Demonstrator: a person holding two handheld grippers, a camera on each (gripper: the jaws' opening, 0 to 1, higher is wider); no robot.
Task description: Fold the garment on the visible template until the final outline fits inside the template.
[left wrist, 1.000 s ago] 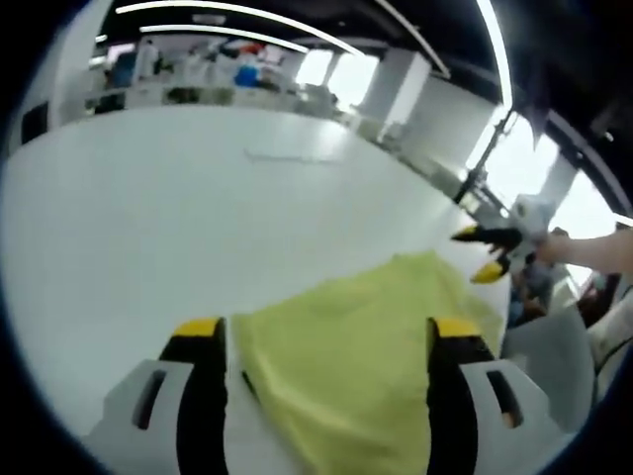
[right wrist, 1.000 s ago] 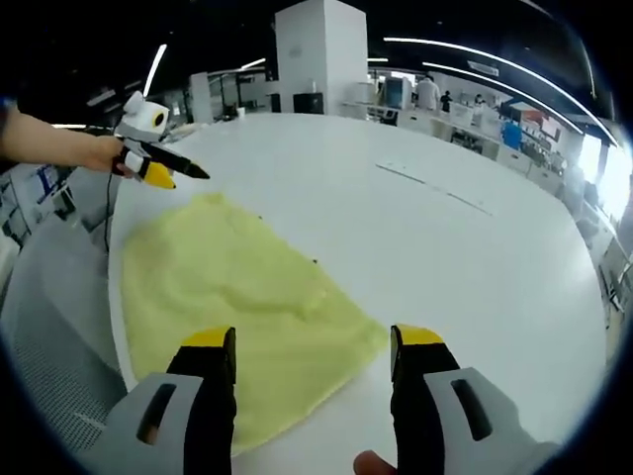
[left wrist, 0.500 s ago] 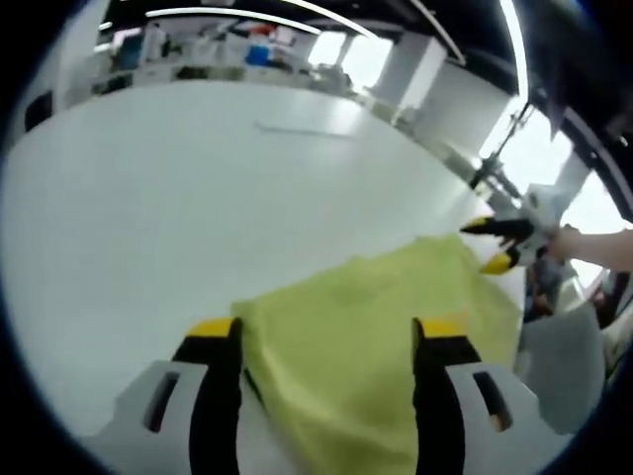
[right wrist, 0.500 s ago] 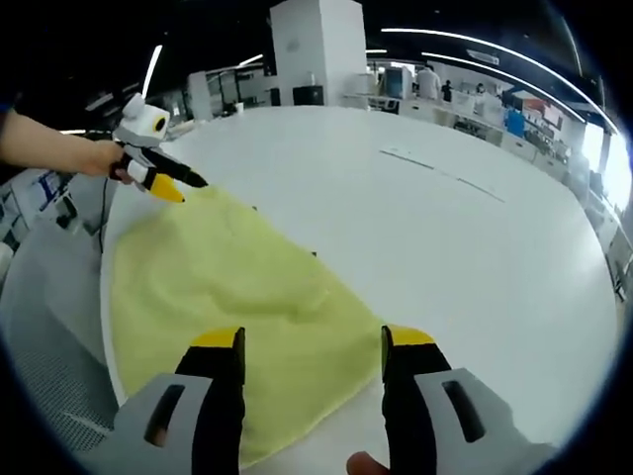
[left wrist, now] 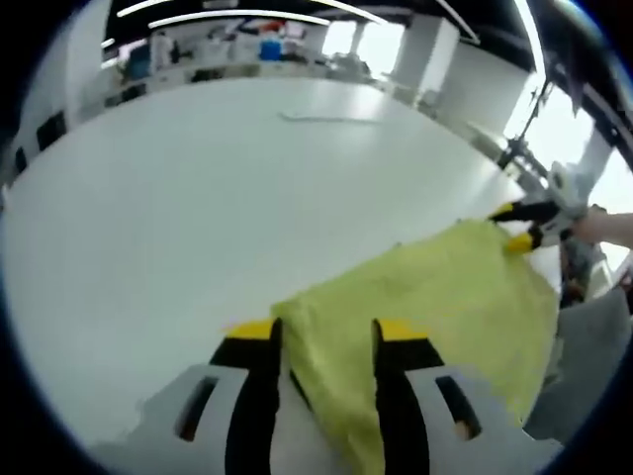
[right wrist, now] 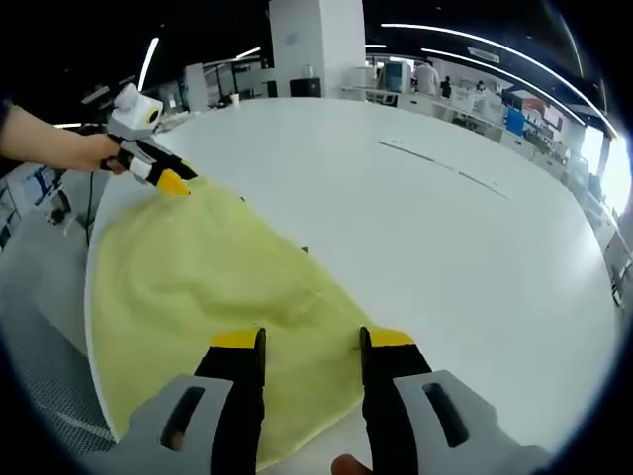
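Garment (right wrist: 198,287): both grippers' fingers (left wrist: 259,341) are pinching corners w/ thin bites; cloth risking slipping when lifting off table (left wrist: 148,198).

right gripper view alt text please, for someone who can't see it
A yellow cloth lies spread on a white table, its near edge between the right tongs. At its far corner the left tongs, in a person's hand, touch the cloth.

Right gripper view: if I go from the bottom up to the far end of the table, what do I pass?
Right gripper → yellow cloth → left gripper at the cloth's far corner → bare white table → thin line mark on the table → room with a white pillar.
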